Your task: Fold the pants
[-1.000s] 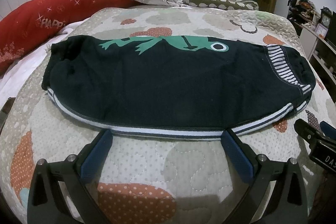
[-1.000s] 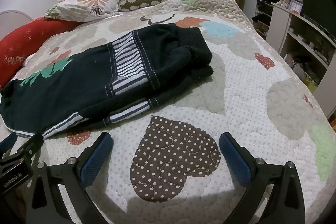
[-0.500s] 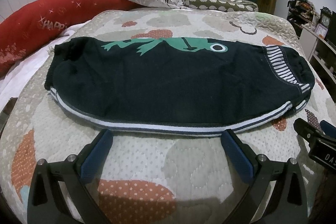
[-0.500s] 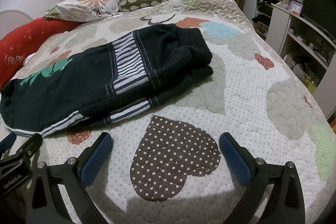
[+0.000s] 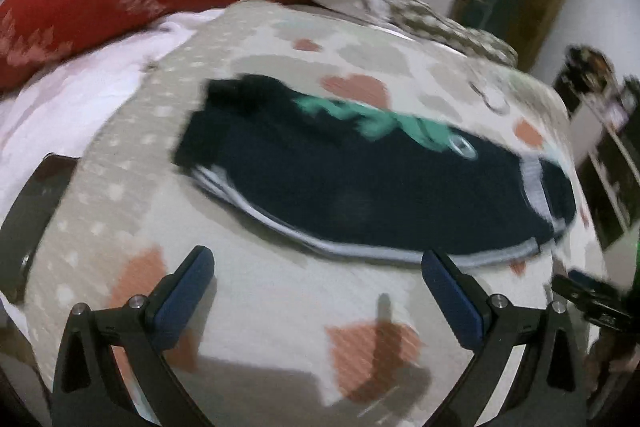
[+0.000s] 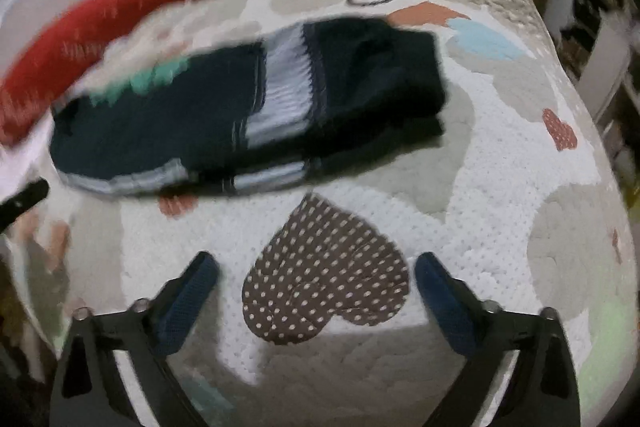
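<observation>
Blurred pants (image 5: pixel 380 199) show no legible writing.

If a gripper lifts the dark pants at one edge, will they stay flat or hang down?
The pants look like soft knit cloth, already folded in layers, so they would probably droop and unfold. They seem light. On the textured quilt, a push would likely bunch them, not slide them.

My left wrist view looks forward between the left tongs (image 5: pixel 318 285), low over the near edge of the bed (image 5: pixel 280 307), facing the pillows (image 5: pixel 120 3). My right wrist view sits between the right tongs (image 6: pixel 316 287), just as low, aimed the same way. Both are blurred, and both share the dark pants (image 5: pixel 380 187) (image 6: pixel 200 123) lying near ahead.
</observation>
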{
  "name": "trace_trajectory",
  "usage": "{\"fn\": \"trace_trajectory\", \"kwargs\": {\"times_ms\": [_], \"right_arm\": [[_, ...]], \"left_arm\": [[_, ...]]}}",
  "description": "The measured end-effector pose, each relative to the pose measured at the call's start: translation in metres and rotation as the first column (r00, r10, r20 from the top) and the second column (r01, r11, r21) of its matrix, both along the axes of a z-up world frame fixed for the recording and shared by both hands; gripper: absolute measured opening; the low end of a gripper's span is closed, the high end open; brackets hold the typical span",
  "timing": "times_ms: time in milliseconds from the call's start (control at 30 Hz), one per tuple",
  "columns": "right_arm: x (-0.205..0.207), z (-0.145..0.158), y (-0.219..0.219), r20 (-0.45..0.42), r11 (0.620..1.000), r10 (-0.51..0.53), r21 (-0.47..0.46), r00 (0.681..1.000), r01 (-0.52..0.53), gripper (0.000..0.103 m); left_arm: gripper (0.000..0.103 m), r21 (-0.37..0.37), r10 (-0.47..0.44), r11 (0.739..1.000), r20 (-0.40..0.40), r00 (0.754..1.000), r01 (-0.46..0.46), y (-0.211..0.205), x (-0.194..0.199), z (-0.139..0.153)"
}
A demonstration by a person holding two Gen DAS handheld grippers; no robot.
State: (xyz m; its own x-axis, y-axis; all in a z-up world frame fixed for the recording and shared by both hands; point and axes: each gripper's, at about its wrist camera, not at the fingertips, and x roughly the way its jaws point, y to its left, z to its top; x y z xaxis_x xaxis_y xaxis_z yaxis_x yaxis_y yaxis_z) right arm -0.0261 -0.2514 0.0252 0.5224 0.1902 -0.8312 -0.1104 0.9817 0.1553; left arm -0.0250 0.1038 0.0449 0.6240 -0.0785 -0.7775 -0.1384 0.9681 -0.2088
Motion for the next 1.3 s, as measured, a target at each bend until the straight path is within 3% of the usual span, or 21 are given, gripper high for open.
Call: {"fn": "trace_trajectory", "kwargs": {"times_ms": [33,167,267,367,400,467,500,533,600,733,1000,1067,1133,1200,1300], "right_arm": [[0.002,0.004,-0.007,0.006,0.999,-0.022,0.038,1.0,0.022,0.079],[0.028,0.006,-0.034,-0.03,0.969,-0.11,0.217,0.993,0.114,0.077],[0.044,0.004,-0.034,-0.025,0.962,-0.127,0.242,0.992,0.13,0.077],[0.065,0.004,-0.029,-0.005,0.955,-0.138,0.265,0.99,0.135,0.076],[0.076,0.003,-0.027,-0.005,0.95,-0.151,0.276,0.989,0.146,0.071],[0.085,-0.002,-0.026,-0.016,0.935,-0.192,0.301,0.981,0.187,0.05],[0.093,-0.003,-0.029,-0.027,0.923,-0.216,0.32,0.976,0.213,0.031],[0.097,-0.004,-0.032,-0.044,0.904,-0.232,0.36,0.972,0.232,0.022],[0.095,-0.005,-0.043,-0.076,0.843,-0.246,0.475,0.966,0.252,0.016],[0.08,0.008,-0.046,-0.054,0.835,-0.248,0.495,0.967,0.242,0.014],[0.029,0.045,-0.056,0.004,0.824,-0.22,0.535,0.976,0.184,0.014],[0.011,0.044,-0.063,0.01,0.823,-0.223,0.538,0.975,0.182,0.014],[-0.004,0.033,-0.069,-0.003,0.83,-0.236,0.52,0.972,0.203,0.015],[-0.016,0.016,-0.076,-0.043,0.843,-0.253,0.48,0.967,0.242,0.023],[-0.035,0.0,-0.088,-0.088,0.837,-0.303,0.452,0.949,0.309,0.027]], "left_arm": [[0.103,-0.031,0.028,0.999,-0.021,0.999,-0.028,0.012,0.008,-0.002],[0.103,-0.194,0.048,0.978,-0.118,0.992,-0.07,0.041,0.046,-0.026],[0.103,-0.206,0.054,0.976,-0.098,0.994,-0.074,0.041,0.066,-0.029],[0.103,-0.269,0.039,0.961,-0.107,0.993,-0.067,0.036,0.087,-0.03],[0.102,-0.272,0.047,0.959,-0.118,0.992,-0.078,0.034,0.093,-0.03],[0.073,-0.21,0.09,0.97,-0.155,0.984,-0.121,0.03,0.103,-0.029],[0.038,-0.157,0.116,0.977,-0.177,0.977,-0.145,0.03,0.103,-0.029],[0.023,-0.145,0.126,0.977,-0.185,0.975,-0.154,0.031,0.103,-0.028],[0.012,-0.224,0.108,0.964,-0.174,0.979,-0.146,0.041,0.094,-0.024],[0.009,-0.276,0.118,0.948,-0.155,0.981,-0.158,0.053,0.073,-0.01],[0.009,-0.283,0.113,0.951,-0.062,0.992,-0.126,0.041,0.007,0.026],[0.012,-0.26,0.126,0.956,-0.064,0.99,-0.139,0.037,-0.013,0.022],[0.021,-0.228,0.138,0.961,-0.093,0.986,-0.156,0.035,-0.026,0.007],[0.024,-0.205,0.152,0.962,-0.151,0.977,-0.182,0.038,-0.033,-0.012],[0.024,-0.315,0.163,0.925,-0.181,0.97,-0.214,0.056,-0.048,-0.025]]}}
